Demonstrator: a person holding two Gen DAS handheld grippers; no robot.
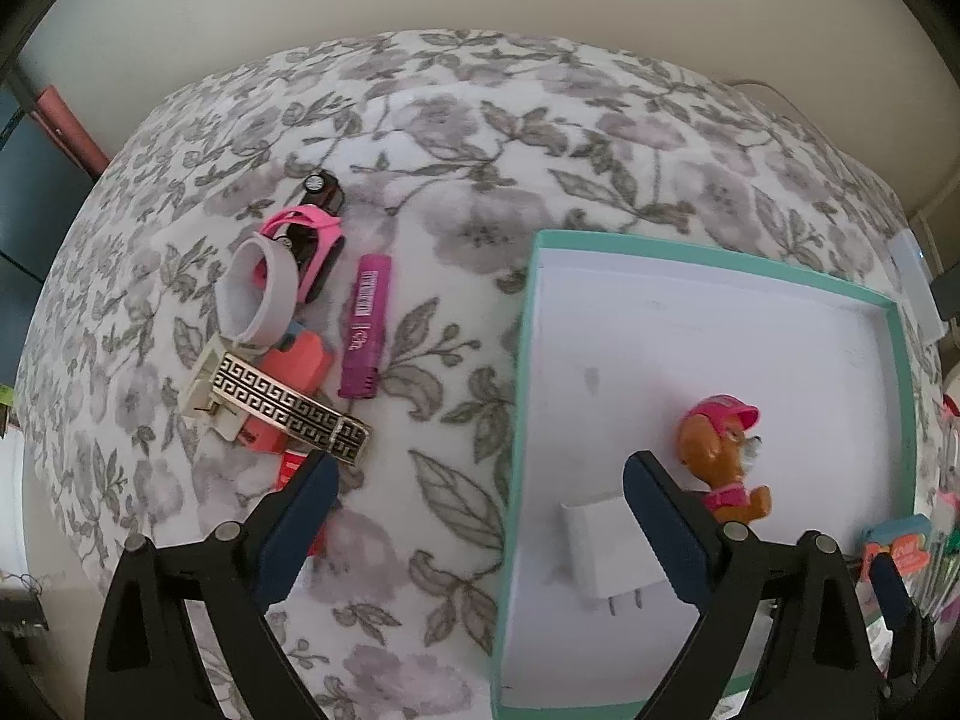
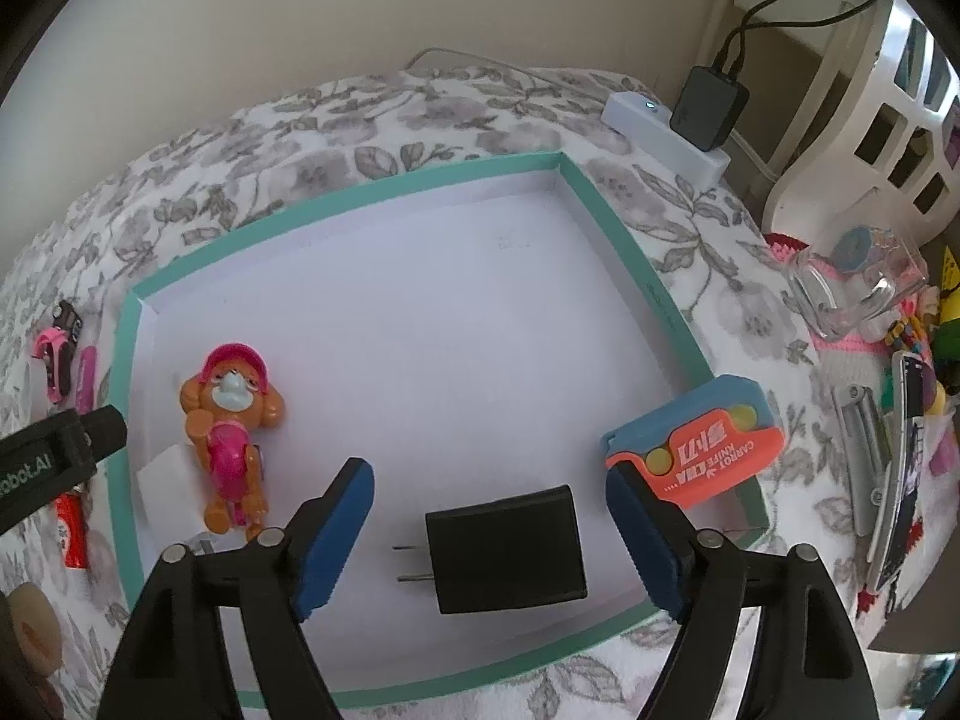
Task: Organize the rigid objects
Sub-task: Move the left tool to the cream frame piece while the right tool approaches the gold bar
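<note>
Floral bedspread [image 2: 420,114] carries teal box [image 2: 630,252]; black charger [image 2: 507,549] lies inside, between right hand-held gripper [image 2: 489,534] fingers, spread open; left hand-held gripper [image 1: 480,498] gapes empty beside box

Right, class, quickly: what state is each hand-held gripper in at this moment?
Left hand-held gripper: open, holding nothing, above the teal box's edge.
Right hand-held gripper: open, holding nothing, above the black charger.
</note>
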